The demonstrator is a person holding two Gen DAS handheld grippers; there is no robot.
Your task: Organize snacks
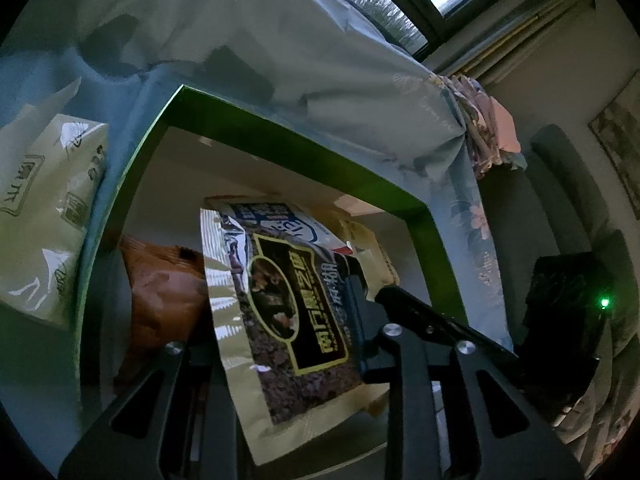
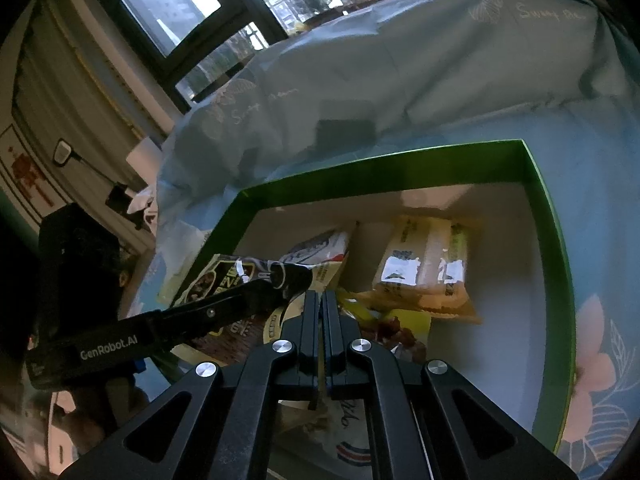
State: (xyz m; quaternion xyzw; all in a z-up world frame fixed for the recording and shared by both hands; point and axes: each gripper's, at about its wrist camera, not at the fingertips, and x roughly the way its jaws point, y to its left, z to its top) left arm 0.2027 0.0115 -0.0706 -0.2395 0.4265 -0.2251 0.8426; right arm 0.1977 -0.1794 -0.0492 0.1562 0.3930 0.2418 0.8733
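Left wrist view
- Box: we see a green-rimmed box (image 1: pixel 404 196) w/ pale inner walls, sitting on a light-blue floral bedsheet (image 1: pixel 320 92)
- Gold pkt: a gold snack packet (image 1: pixel 276 312) w/ a dark picture panel and yellow-framed lettering stands tilted inside the box; it fills the gap betw. our fingers
- Left gripper (image 1: pixel 276 364): its fingers sit either side of the gold pkt; one finger is hidden behind the packet, so we can't tell if the pads press on it or have let go
- Orange pkt: an orange-brown packet (image 1: pixel 168 292) lies in the box just beside the gold one, on its left
- Outside box: a pale green patterned pack (image 1: pixel 44 216) rests on the sheet, left of the box wall
- Other tool: black finger of the right gripper (image 1: pixel 436 320) crosses in over the box's right wall

Right wrist view
- Right gripper (image 2: pixel 320 300): clenched; fingers pressed together w/ nothing betw. them; tips over the box interior
- Box (image 2: pixel 552 240): same green rim, white floor partly bare on the right
- Contents: a yellow-cream wrapped snack pack (image 2: pixel 424 272) lies near the far wall; more packets piled under our fingertips, too jumbled to sort
- Left gripper (image 2: pixel 280 280): reaches in from the left, marked "GenRobot.AI"; its tip is at the top edge of the gold pkt (image 2: pixel 216 276), which leans over the box's left wall
- Background: window (image 2: pixel 172 12) beyond the bed
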